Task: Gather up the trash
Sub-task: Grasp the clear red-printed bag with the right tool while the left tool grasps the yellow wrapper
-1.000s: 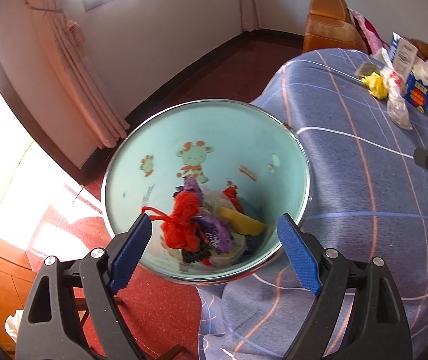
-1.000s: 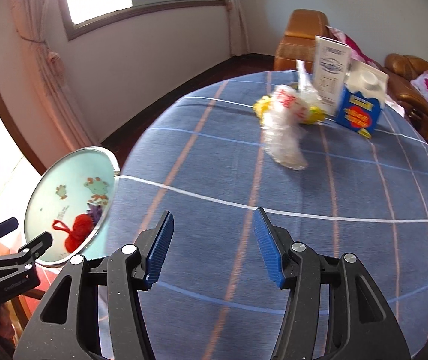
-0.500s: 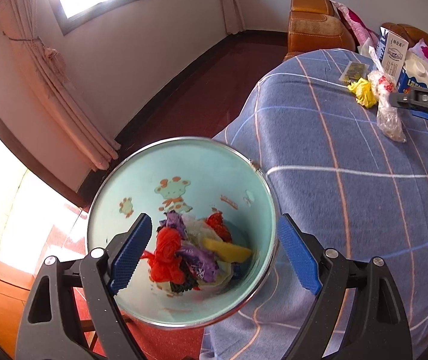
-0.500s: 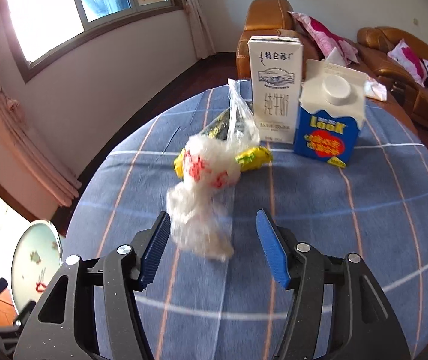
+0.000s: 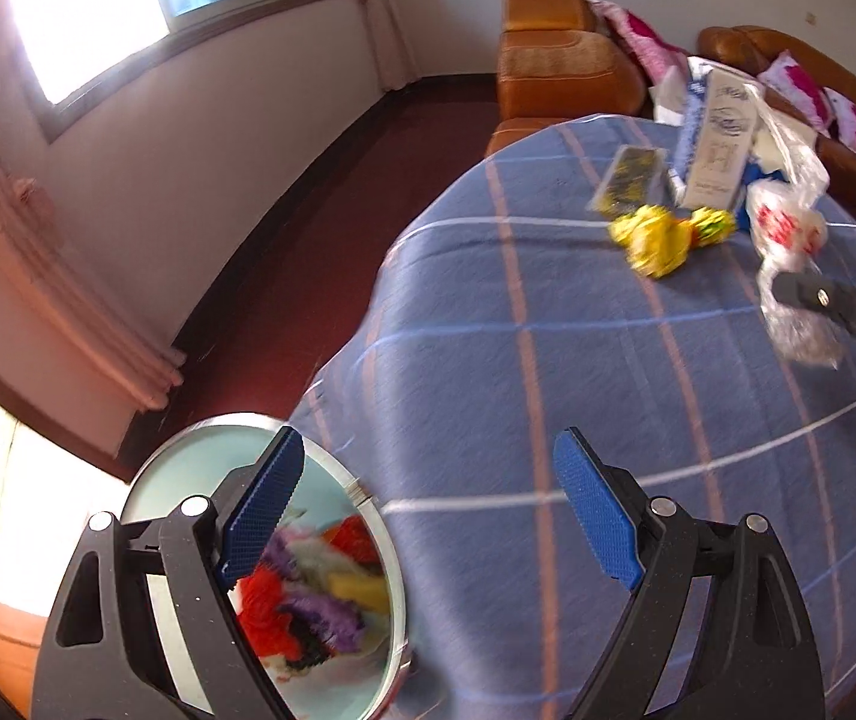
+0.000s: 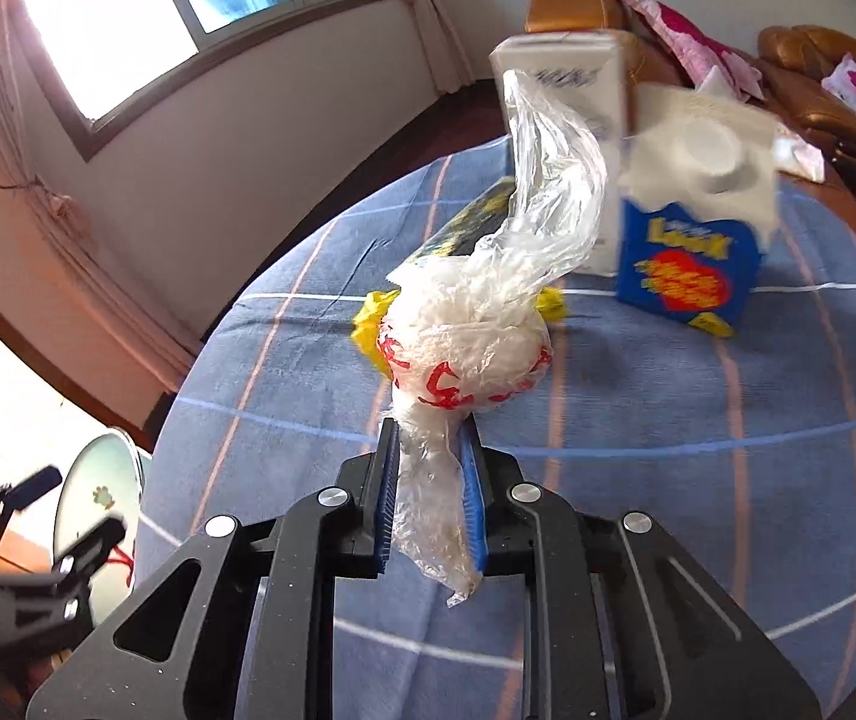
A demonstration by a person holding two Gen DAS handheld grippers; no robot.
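Note:
My right gripper [image 6: 428, 450] is shut on a crumpled clear plastic bag [image 6: 475, 336] with red print, on the blue checked tablecloth. The bag also shows in the left wrist view [image 5: 787, 228], with the right gripper's fingers [image 5: 835, 303] on it. My left gripper [image 5: 428, 504] is open and empty, over the table's left edge. The pale green bin [image 5: 188, 462] with colourful trash [image 5: 308, 600] inside sits low beside the table; it also shows in the right wrist view [image 6: 98, 492]. Yellow crumpled wrappers [image 5: 661, 237] lie behind the bag.
A white milk carton [image 6: 565, 96] and a blue carton [image 6: 685, 264] stand at the table's far side. A flat dark and yellow packet [image 5: 628, 180] lies by them. An orange sofa [image 5: 553, 54] with pink cushions stands beyond. Dark red floor lies to the left.
My right gripper has moved forward and shut on the plastic bag. My left gripper has swung right, away from the bin mouth toward the table.

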